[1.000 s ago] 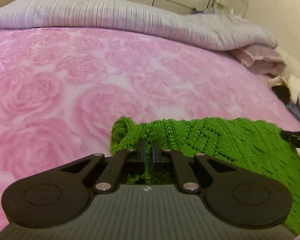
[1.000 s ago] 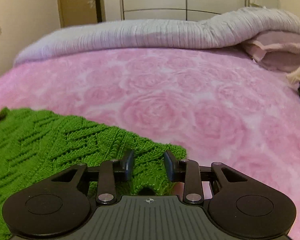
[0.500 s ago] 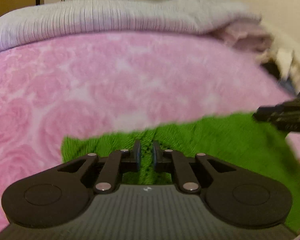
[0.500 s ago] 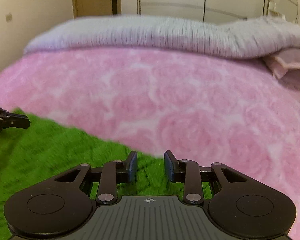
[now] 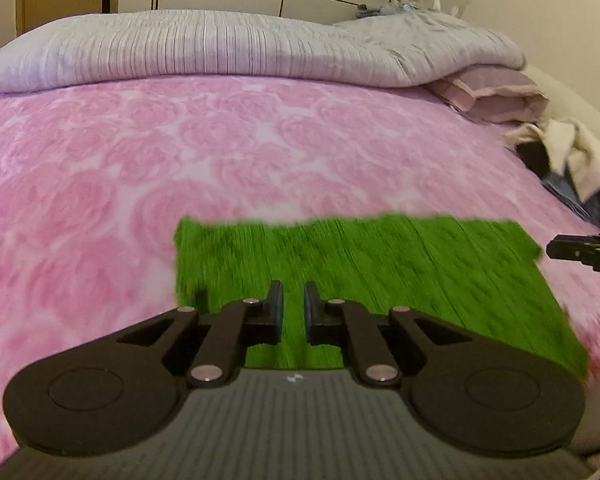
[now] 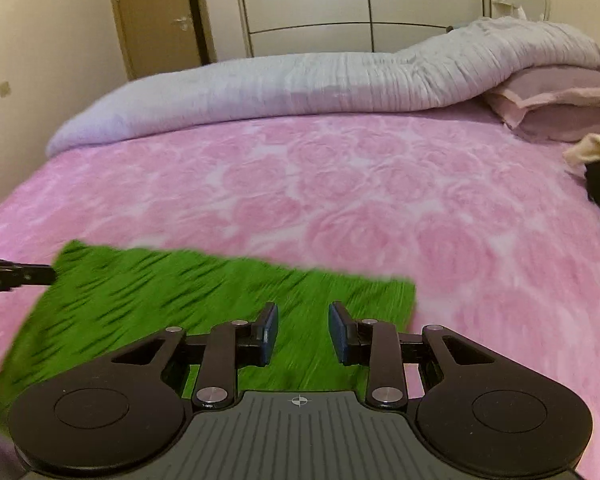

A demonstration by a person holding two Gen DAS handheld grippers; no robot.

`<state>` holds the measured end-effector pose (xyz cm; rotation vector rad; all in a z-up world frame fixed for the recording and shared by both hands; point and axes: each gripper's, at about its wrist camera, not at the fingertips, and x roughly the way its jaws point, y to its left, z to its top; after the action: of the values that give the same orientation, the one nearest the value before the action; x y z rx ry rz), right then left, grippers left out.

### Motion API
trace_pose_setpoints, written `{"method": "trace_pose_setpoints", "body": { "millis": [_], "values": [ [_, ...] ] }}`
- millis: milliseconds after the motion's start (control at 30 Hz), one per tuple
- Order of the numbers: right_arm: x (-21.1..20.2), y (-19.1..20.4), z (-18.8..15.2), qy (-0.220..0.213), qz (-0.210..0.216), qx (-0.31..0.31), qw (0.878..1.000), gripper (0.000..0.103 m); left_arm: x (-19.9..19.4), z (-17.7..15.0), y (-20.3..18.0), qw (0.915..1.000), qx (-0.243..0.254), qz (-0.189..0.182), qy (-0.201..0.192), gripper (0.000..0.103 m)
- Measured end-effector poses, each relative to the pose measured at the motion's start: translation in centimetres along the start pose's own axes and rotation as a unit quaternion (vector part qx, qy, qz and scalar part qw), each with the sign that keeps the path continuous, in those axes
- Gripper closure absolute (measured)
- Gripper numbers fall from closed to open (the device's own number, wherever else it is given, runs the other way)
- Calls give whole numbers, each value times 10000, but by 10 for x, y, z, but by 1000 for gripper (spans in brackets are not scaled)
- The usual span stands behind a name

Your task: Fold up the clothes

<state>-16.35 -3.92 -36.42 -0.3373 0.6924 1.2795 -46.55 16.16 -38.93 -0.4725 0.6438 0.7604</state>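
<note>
A green knitted garment (image 5: 380,264) lies as a flat folded rectangle on the pink rose-patterned bedspread (image 5: 180,152). My left gripper (image 5: 293,308) hovers above its near part, jaws shut to a narrow slit with no cloth pinched between them. In the right wrist view the same garment (image 6: 180,292) spreads to the left. My right gripper (image 6: 303,332) stands open above its right end, and nothing sits between the pads. Each gripper's fingers show in the other's view: the right fingers (image 5: 580,254) by the garment's right corner, the left fingers (image 6: 20,276) by its left corner. The garment's near edge is hidden under the grippers.
A grey ribbed duvet (image 5: 240,48) is rolled along the far side of the bed. A mauve pillow (image 5: 496,92) and a heap of loose clothes (image 5: 572,156) sit at the right. White wardrobe doors (image 6: 340,0) and a wooden door (image 6: 156,16) stand behind the bed.
Both grippers have risen and drawn back from the green garment. More of it now shows ahead of the fingers, as a flat rectangle. Neither gripper's jaw gap has changed.
</note>
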Motion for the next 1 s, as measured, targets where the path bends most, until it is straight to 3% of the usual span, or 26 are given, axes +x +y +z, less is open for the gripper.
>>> {"method": "trace_pose_setpoints", "body": {
  "millis": [167, 233, 300, 433, 600, 667, 767, 1000],
  "values": [
    [-40, 23, -43, 190, 134, 179, 9996, 71, -27, -51, -7, 9995, -254, -32, 208, 95],
    [-36, 25, -59, 437, 48, 278, 9986, 71, -23, -71, -9, 9988, -255, 110, 400, 94],
    [-26, 26, -73, 698, -96, 251, 9972, 71, -25, -80, -13, 9991, -137, 260, 298, 93],
    [-30, 32, -74, 681, -281, 345, 9967, 71, -40, -70, -26, 9983, -63, 504, 282, 96],
    [-56, 44, -70, 395, -275, 383, 9981, 71, -59, -68, -49, 9996, 21, 266, 68, 95],
    [-61, 50, -72, 374, -219, 378, 9983, 71, -52, -74, -55, 9994, 46, 269, 202, 95],
    [-48, 48, -87, 676, -173, 607, 9957, 71, -28, -86, -55, 9974, -53, 427, 575, 94],
    [-50, 57, -89, 783, -403, 615, 9942, 71, -35, -76, -70, 9941, -55, 804, 722, 94]
  ]
}}
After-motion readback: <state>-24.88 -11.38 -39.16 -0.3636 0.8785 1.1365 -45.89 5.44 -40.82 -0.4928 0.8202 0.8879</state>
